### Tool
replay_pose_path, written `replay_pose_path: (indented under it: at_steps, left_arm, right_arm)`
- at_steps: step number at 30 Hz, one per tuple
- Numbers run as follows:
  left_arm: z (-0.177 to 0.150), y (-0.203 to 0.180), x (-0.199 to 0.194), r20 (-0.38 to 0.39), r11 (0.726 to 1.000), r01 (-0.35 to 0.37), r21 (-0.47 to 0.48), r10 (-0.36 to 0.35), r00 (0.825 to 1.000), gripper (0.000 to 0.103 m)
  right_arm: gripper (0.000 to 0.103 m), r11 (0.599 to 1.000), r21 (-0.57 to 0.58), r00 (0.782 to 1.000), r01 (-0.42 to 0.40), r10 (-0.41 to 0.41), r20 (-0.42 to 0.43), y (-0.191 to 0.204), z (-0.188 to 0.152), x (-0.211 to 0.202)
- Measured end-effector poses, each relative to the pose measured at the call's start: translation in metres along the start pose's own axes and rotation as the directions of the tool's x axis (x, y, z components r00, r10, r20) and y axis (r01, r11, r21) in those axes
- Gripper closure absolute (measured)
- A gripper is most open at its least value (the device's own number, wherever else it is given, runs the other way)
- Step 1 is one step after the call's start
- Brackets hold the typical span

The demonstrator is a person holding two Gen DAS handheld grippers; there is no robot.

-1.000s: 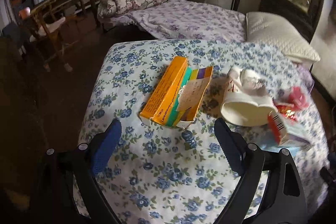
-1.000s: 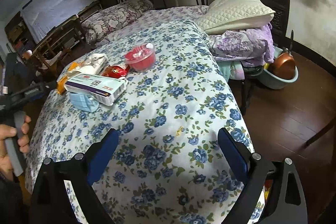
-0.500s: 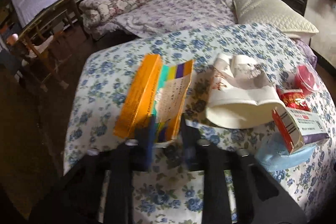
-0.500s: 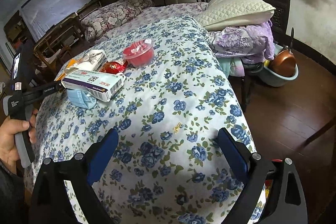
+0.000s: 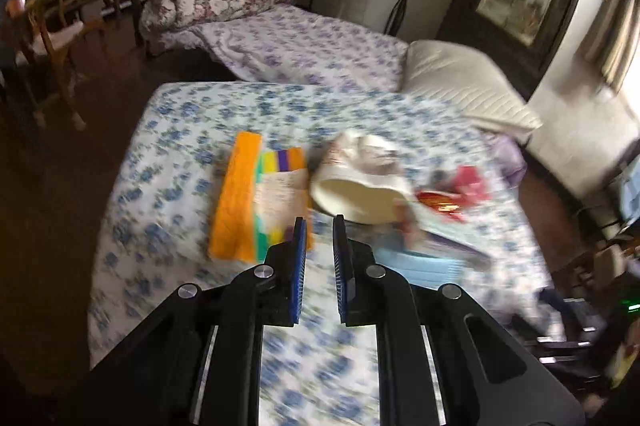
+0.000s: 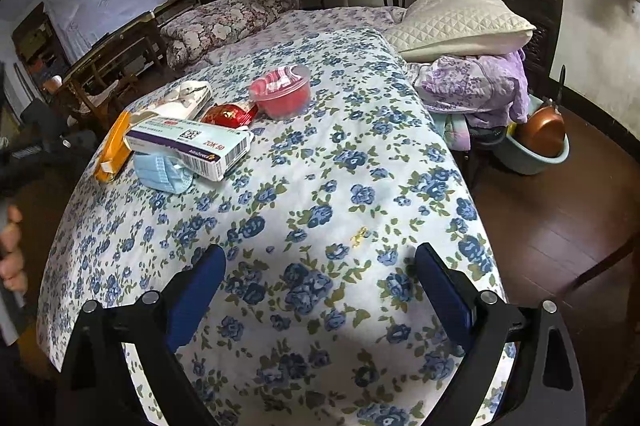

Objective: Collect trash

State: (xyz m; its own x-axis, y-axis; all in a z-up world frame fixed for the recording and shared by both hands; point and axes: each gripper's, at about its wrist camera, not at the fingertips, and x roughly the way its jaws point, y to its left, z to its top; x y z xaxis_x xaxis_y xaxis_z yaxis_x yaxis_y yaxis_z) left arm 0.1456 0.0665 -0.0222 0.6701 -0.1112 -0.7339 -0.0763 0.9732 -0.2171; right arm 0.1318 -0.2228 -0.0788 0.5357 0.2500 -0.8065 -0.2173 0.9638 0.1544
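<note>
Two grippers: left gripper [image 5: 319, 221] jaws closing, narrow gap empty; right gripper [image 6: 320, 252] jaws wide, empty.

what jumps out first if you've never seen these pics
A heap of trash on the blue-flowered tablecloth: an orange box, a white medicine carton lying on a blue face mask, and a red plastic cup behind them. The right gripper hangs wide open above bare cloth.

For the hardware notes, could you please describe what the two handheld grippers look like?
Both match: the left gripper and right gripper have glossy black plastic arms with round silver bolts at the joints, each finger tipped with a flat blue ribbed pad. No cables or markings are visible on either gripper.
</note>
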Motion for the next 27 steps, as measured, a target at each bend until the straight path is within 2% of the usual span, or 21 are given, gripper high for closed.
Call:
replay_pose_path:
  at_steps: [4, 5, 7, 9, 11, 12, 14, 15, 16, 19, 22, 27]
  left_arm:
    - [-0.021, -0.012, -0.015, -0.028, 0.990, 0.114, -0.087, -0.117, 0.993, 0.089]
    - [-0.024, -0.015, -0.015, -0.033, 0.989, 0.117, -0.085, -0.120, 0.992, 0.089]
    - [-0.030, -0.025, -0.013, -0.047, 0.995, 0.095, -0.044, -0.097, 0.994, 0.089]
    - [-0.029, -0.028, -0.008, -0.055, 0.999, 0.044, -0.006, -0.044, 0.998, 0.089]
    - [-0.025, -0.022, -0.007, -0.038, 0.999, 0.031, -0.007, -0.031, 0.999, 0.083]
    - [-0.023, -0.017, -0.007, -0.034, 1.000, 0.024, -0.012, -0.024, 0.999, 0.079]
    - [-0.018, -0.003, -0.005, -0.012, 1.000, -0.022, -0.022, 0.022, 1.000, 0.053]
    - [-0.017, 0.004, -0.005, -0.003, 0.998, -0.050, -0.031, 0.050, 0.999, 0.047]
    - [-0.016, 0.011, -0.003, 0.004, 0.996, -0.079, -0.046, 0.079, 0.997, 0.045]
    - [-0.011, 0.030, 0.003, -0.007, 0.992, -0.091, -0.088, 0.091, 0.996, 0.045]
    - [-0.007, 0.044, 0.009, -0.017, 0.986, -0.112, -0.125, 0.110, 0.994, 0.040]
    - [-0.003, 0.054, 0.018, -0.028, 0.980, -0.128, -0.152, 0.125, 0.992, 0.032]
  right_arm:
    - [0.009, 1.000, -0.017, 1.000, -0.023, 0.023, 0.000, 0.005, -0.001, -0.001]
    - [0.009, 0.999, -0.018, 0.999, -0.032, 0.032, 0.001, 0.006, 0.000, -0.001]
    - [0.009, 0.998, -0.014, 0.998, -0.061, 0.061, -0.006, 0.008, 0.005, 0.002]
    - [0.009, 0.998, -0.037, 0.998, -0.055, 0.055, -0.009, 0.014, 0.012, 0.005]
    - [0.009, 0.996, -0.072, 0.998, -0.059, 0.058, -0.016, 0.021, 0.019, 0.007]
    - [0.009, 0.993, -0.091, 0.997, -0.072, 0.070, -0.024, 0.026, 0.024, 0.010]
    - [0.009, 0.989, -0.119, 0.995, -0.093, 0.090, -0.031, 0.035, 0.032, 0.013]
    - [0.009, 0.985, -0.137, 0.994, -0.103, 0.099, -0.036, 0.041, 0.037, 0.017]
    - [0.009, 0.984, -0.147, 0.994, -0.104, 0.100, -0.038, 0.044, 0.040, 0.019]
    - [0.009, 0.974, -0.209, 0.996, -0.085, 0.075, -0.056, 0.058, 0.053, 0.033]
    - [0.009, 0.957, -0.286, 0.998, -0.057, 0.044, -0.054, 0.071, 0.065, 0.042]
    - [0.009, 0.926, -0.359, 0.992, -0.120, 0.094, -0.088, 0.090, 0.085, 0.053]
